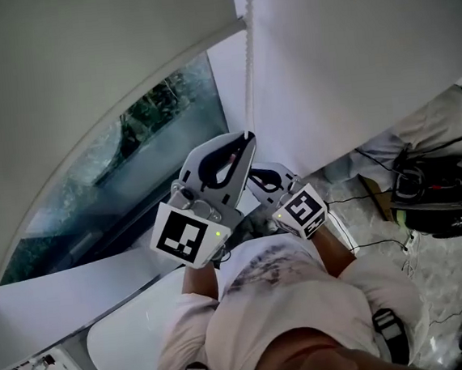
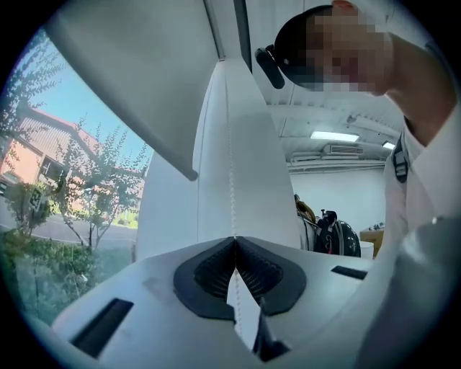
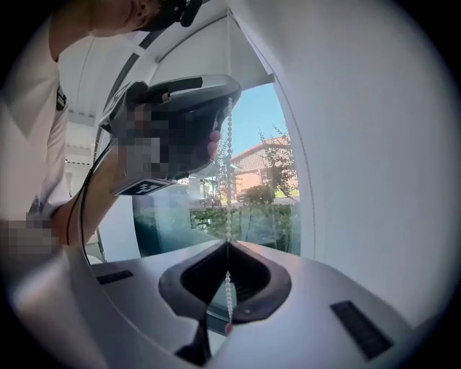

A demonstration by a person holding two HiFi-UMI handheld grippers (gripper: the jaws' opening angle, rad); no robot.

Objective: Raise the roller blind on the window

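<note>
The white roller blind covers the upper part of the window; dark glass shows below its bottom edge. A white bead chain hangs beside the blind, against a white wall panel. My left gripper is shut on the chain, which runs up from its pads in the left gripper view as a thin beaded line. Just below it, my right gripper is shut on the same chain. A short beaded tail hangs behind its closed jaws. The left gripper is seen above it.
A white sill runs under the window, with a round white tabletop below it. To the right, a black helmet-like object and cables lie on the floor. The white wall panel stands close on the right.
</note>
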